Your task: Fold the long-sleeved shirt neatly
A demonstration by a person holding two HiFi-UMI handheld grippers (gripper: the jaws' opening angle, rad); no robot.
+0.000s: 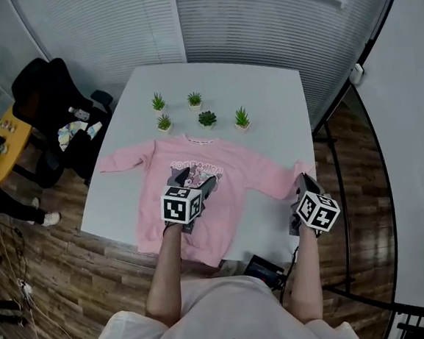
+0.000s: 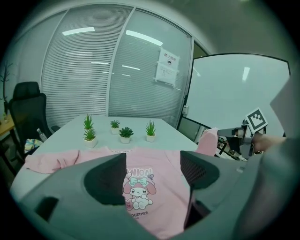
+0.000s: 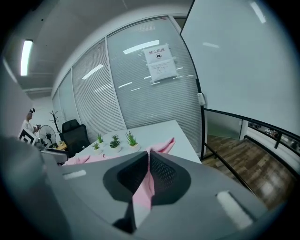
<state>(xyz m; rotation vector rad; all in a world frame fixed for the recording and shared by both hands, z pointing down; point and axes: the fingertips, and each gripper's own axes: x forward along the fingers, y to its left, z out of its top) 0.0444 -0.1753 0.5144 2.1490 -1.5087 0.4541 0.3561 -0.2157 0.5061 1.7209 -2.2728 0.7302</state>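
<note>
A pink long-sleeved shirt (image 1: 232, 185) lies front up on the white table (image 1: 264, 87), its cartoon print (image 2: 137, 187) showing. My left gripper (image 1: 195, 180) hovers over the middle of the shirt. Its jaws stand open with nothing between them (image 2: 152, 174). At the table's right edge, my right gripper (image 1: 304, 182) is shut on the end of the shirt's right sleeve (image 3: 163, 146), which is lifted off the table. A pink strip of that sleeve runs between the closed pads (image 3: 148, 174). The left sleeve (image 1: 119, 160) lies spread out to the left.
Several small potted plants (image 1: 200, 114) stand in a cluster behind the shirt's collar. A black office chair (image 1: 50, 90) with things on it sits off the table's left corner. A whiteboard (image 2: 234, 93) and glass wall close the right and back. Wooden floor surrounds the table.
</note>
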